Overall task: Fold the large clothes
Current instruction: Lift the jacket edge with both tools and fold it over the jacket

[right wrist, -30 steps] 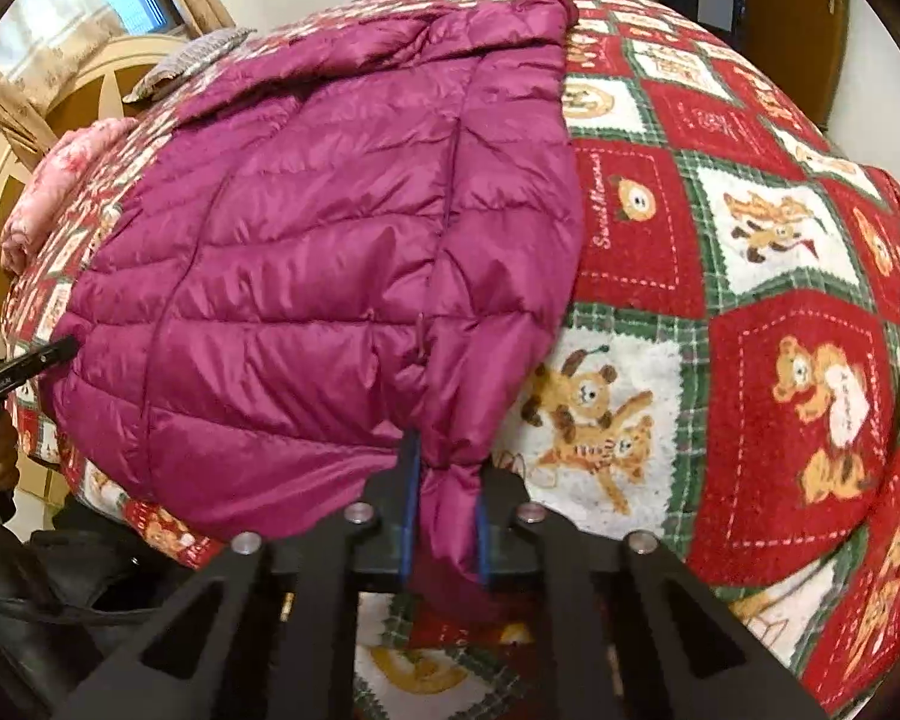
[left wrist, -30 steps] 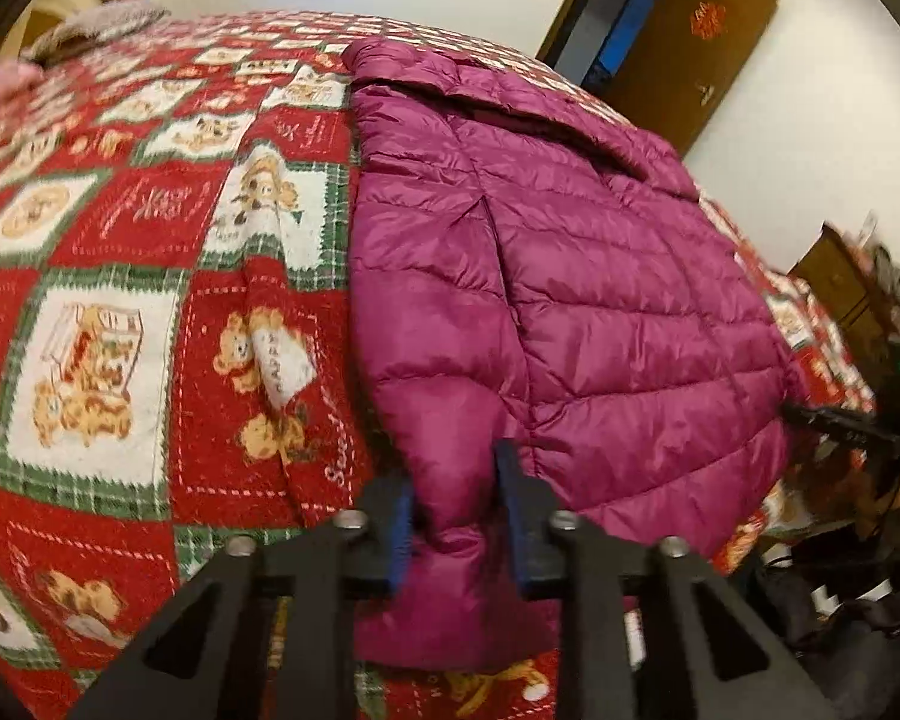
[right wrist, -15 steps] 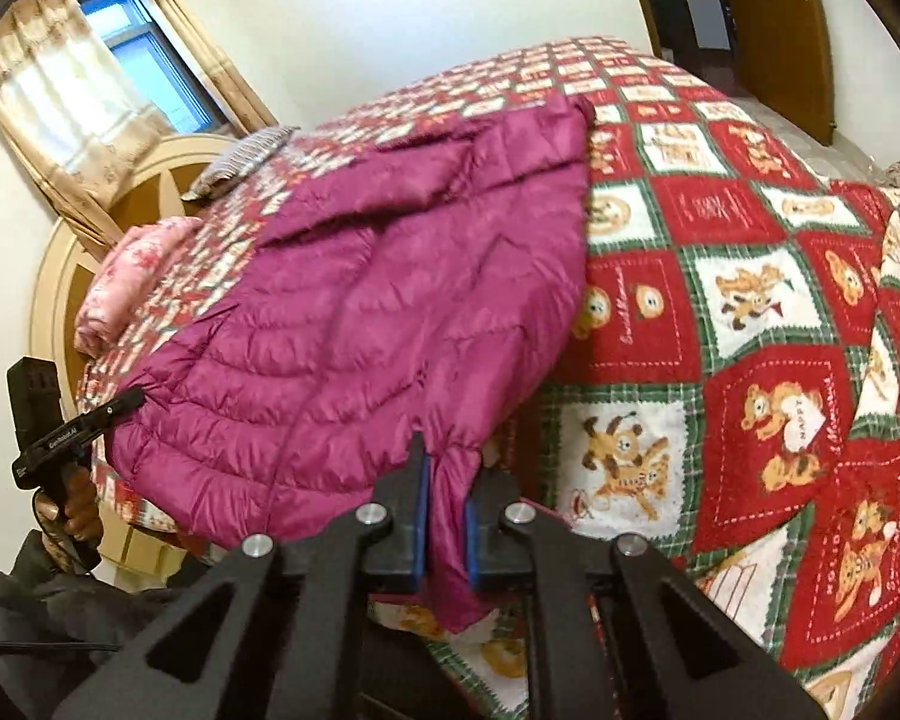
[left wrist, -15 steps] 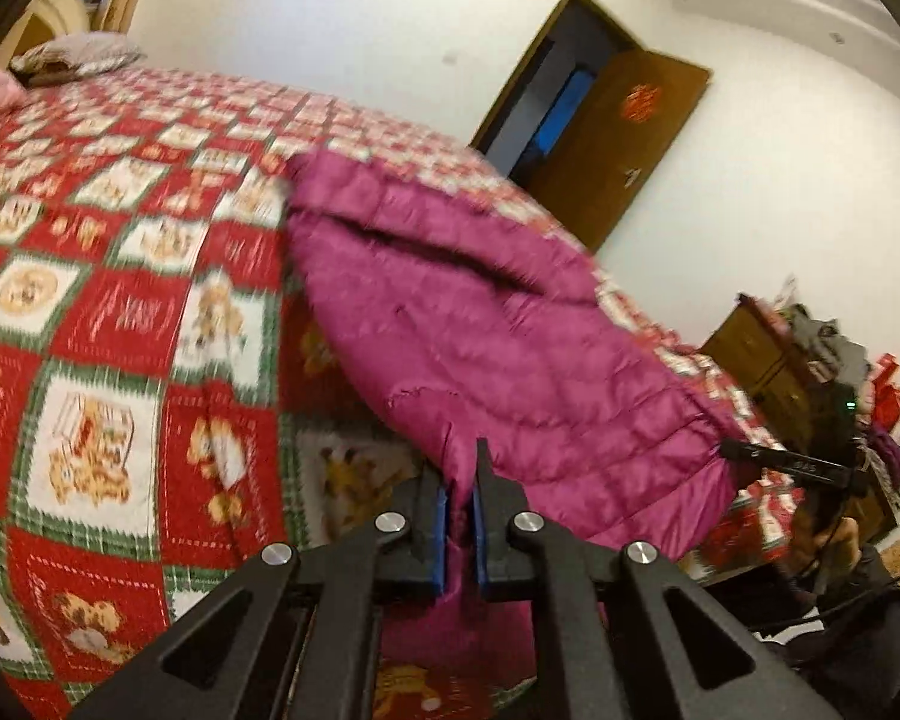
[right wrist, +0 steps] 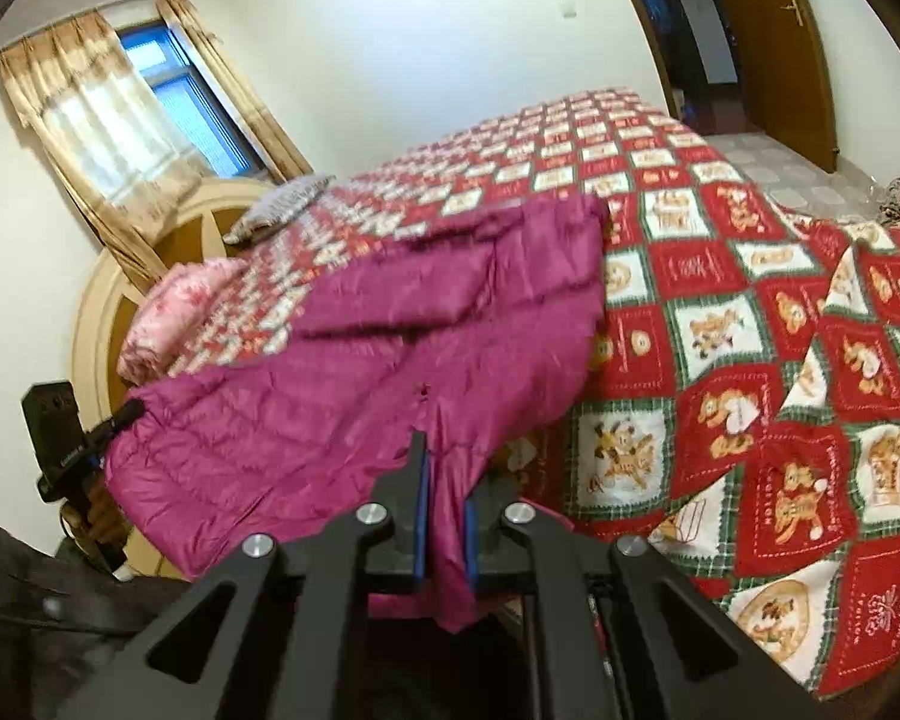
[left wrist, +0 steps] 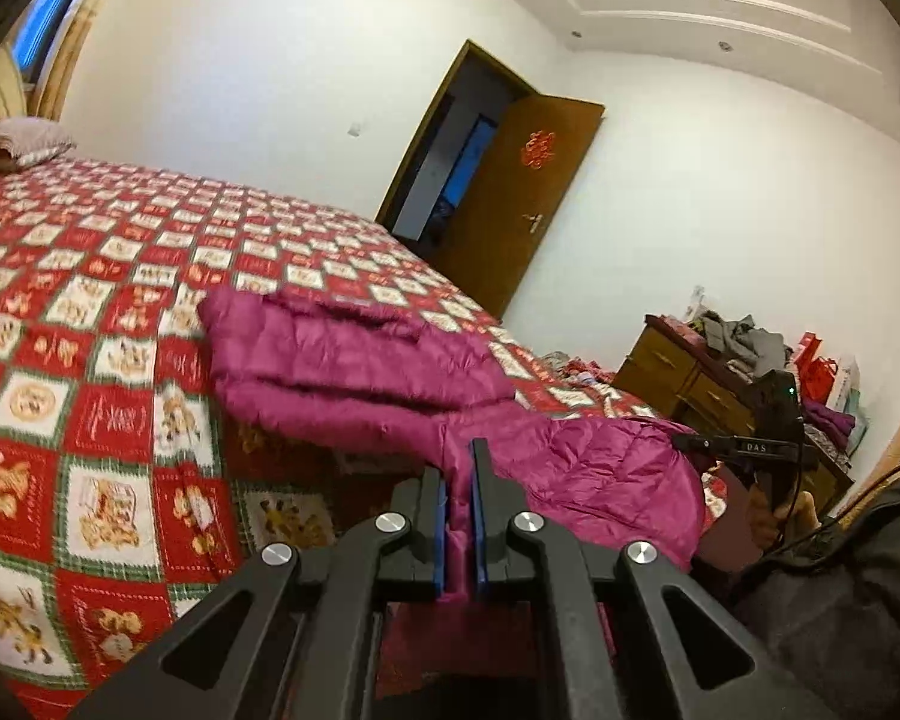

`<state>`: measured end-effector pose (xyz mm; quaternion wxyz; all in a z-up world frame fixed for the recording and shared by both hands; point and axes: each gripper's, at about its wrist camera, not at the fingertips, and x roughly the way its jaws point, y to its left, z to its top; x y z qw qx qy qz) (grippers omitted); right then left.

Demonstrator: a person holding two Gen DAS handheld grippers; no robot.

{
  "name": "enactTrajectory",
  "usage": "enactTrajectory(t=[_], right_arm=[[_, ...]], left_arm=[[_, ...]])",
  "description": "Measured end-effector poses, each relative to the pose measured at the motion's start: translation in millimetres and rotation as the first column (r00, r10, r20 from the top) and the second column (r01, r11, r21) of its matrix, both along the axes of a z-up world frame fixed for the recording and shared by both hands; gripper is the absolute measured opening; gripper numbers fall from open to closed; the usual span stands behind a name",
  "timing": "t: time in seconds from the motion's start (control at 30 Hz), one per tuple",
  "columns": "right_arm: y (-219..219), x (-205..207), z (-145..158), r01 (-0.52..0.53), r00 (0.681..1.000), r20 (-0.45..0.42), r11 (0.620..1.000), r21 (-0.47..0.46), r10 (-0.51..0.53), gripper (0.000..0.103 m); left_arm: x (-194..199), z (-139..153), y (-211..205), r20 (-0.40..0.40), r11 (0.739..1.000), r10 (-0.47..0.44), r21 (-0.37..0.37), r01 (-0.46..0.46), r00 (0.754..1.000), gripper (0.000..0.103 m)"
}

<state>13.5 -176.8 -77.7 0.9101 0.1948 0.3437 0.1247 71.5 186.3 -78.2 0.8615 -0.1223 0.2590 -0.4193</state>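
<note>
Two corners of the jacket's (left wrist: 354, 372) near hem are pinched, one in each tool: the left gripper (left wrist: 459, 504) is clamped tight on the fabric, and the right gripper (right wrist: 444, 510) is closed on a thicker bunch. The near half hangs off the bed (left wrist: 90, 312), while the far half, toward 12 o'clock, lies on the quilt. In my judgement the fold is only begun: the hem has yet to be carried over and laid down.
</note>
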Motion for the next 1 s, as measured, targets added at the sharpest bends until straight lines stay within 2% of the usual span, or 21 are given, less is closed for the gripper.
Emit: enactTrajectory(t=[0.13, 0.27, 0.37, 0.4, 0.5, 0.6, 0.7, 0.87, 1.0], right_arm=[[-5.7, 10.5, 20.6, 0.013, 0.998, 0.060, 0.999, 0.046, -0.016, 0.012], [-13.1, 49.3, 35.7, 0.028, 0.995, 0.092, 0.998, 0.061, -0.033, 0.012], [-19.0, 80.3, 45.2, 0.033, 0.994, 0.106, 0.998, 0.051, -0.039, 0.012], [-20.2, 97.9, 47.9, 0.039, 0.994, 0.105, 0.998, 0.043, -0.043, 0.012], [-26.1, 141.4, 51.7, 0.058, 0.994, 0.094, 0.998, 0.027, -0.060, 0.011], [-34.8, 178.8, 47.2, 0.094, 0.993, 0.076, 0.995, 0.018, -0.095, 0.011], [-44.5, 223.1, 30.8, 0.143, 0.989, 0.022, 0.989, 0.023, -0.144, 0.011], [-46.2, 286.5, -11.0, 0.211, 0.975, -0.065, 0.976, -0.053, -0.214, 0.011], [-40.8, 320.2, -42.1, 0.249, 0.960, -0.095, 0.959, -0.137, -0.263, 0.011]], left_arm=[[12.9, 21.7, 2.1, 0.018, 1.000, 0.029, -0.011, -0.029, 0.999, 0.005], [50.6, 39.7, -6.5, -0.008, 0.997, 0.072, 0.001, -0.072, 0.997, 0.005], [91.3, 46.3, -18.5, -0.056, 0.993, 0.116, 0.040, -0.113, 0.992, 0.006], [113.1, 46.0, -24.4, -0.092, 0.990, 0.136, 0.056, -0.132, 0.986, 0.006], [155.3, 40.6, -34.6, -0.132, 0.978, 0.194, 0.099, -0.181, 0.972, 0.006], [200.2, 28.2, -46.5, -0.170, 0.962, 0.249, 0.154, -0.224, 0.953, 0.006], [243.5, 7.0, -56.9, -0.216, 0.940, 0.311, 0.215, -0.265, 0.926, 0.006], [305.7, -43.4, -72.1, -0.269, 0.883, 0.406, 0.361, -0.299, 0.873, 0.006], [332.3, -69.3, -81.6, -0.281, 0.855, 0.448, 0.411, -0.316, 0.849, 0.006]])
